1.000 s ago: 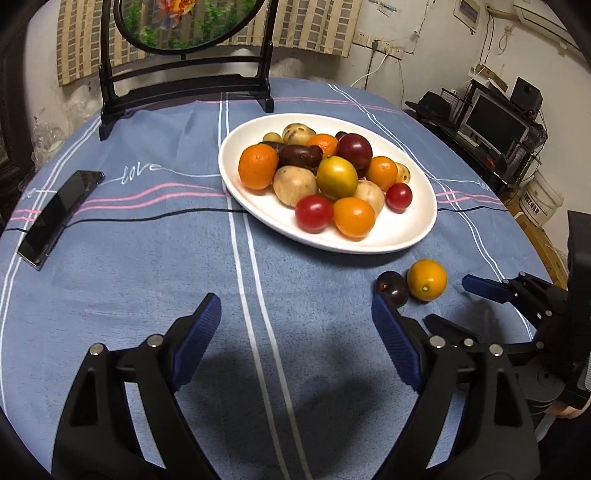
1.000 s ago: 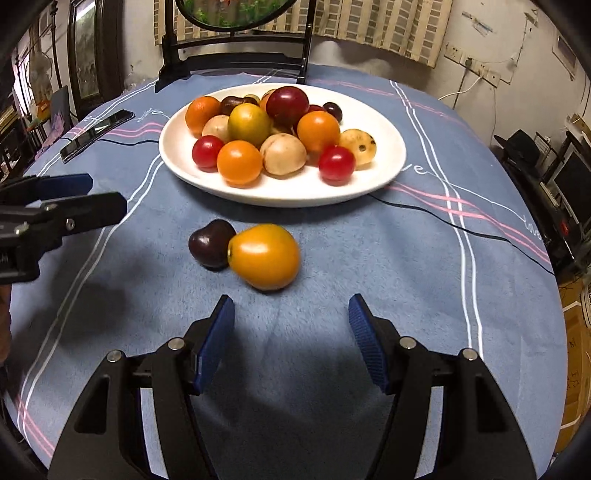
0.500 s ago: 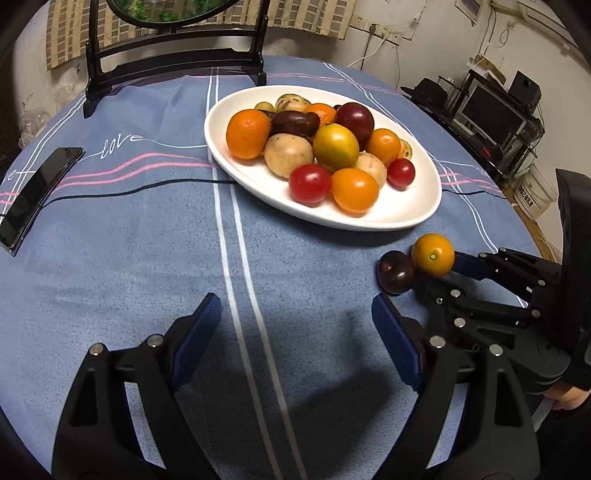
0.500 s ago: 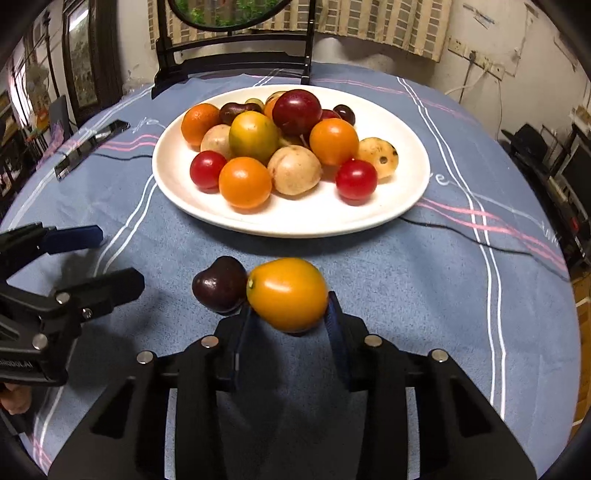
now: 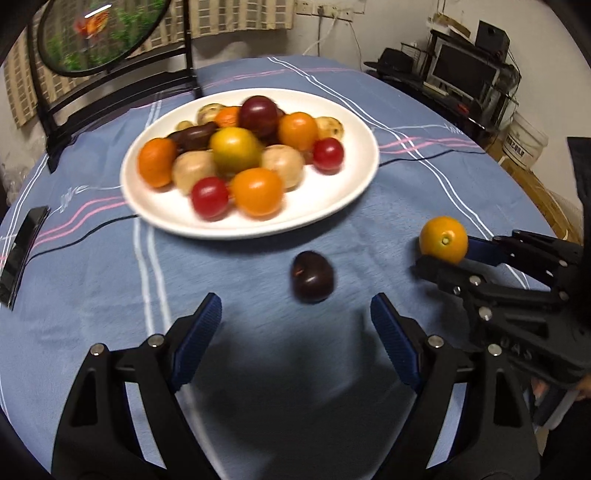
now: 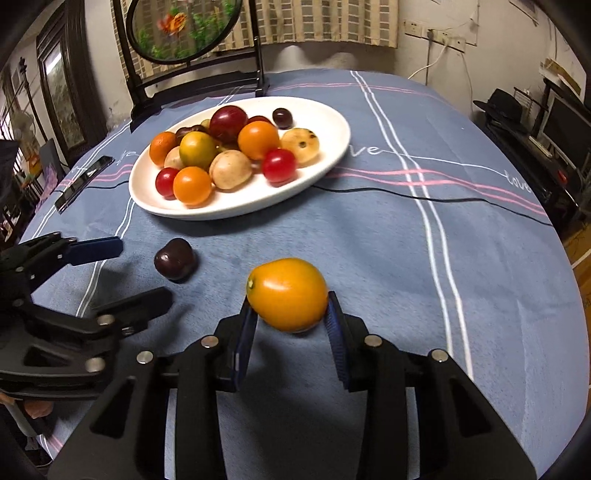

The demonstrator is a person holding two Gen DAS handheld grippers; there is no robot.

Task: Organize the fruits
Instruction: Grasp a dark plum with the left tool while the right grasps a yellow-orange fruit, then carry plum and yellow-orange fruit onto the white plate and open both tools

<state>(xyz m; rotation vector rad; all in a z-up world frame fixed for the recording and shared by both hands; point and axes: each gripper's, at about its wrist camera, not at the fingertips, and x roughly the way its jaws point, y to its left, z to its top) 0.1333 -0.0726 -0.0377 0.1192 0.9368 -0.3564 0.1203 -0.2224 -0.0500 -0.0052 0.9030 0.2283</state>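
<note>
My right gripper (image 6: pixel 291 332) is shut on an orange-yellow fruit (image 6: pixel 287 293) and holds it a little above the blue cloth; it also shows in the left wrist view (image 5: pixel 443 240). A dark purple plum (image 6: pixel 174 259) lies on the cloth to its left, also in the left wrist view (image 5: pixel 312 277). My left gripper (image 5: pixel 295 328) is open and empty, just short of the plum. A white plate (image 6: pixel 325 162) with several fruits stands beyond, also in the left wrist view (image 5: pixel 354 184).
A black phone (image 5: pixel 22 251) lies at the table's left edge. A round framed ornament on a black stand (image 6: pixel 184 29) stands behind the plate. A black cable (image 6: pixel 424 197) crosses the cloth. Shelves with electronics (image 5: pixel 469 74) are to the right.
My right gripper closed on the orange-yellow fruit and lifted it away from the plum. My left gripper swung toward the plum, which now lies centred ahead of its open fingers.
</note>
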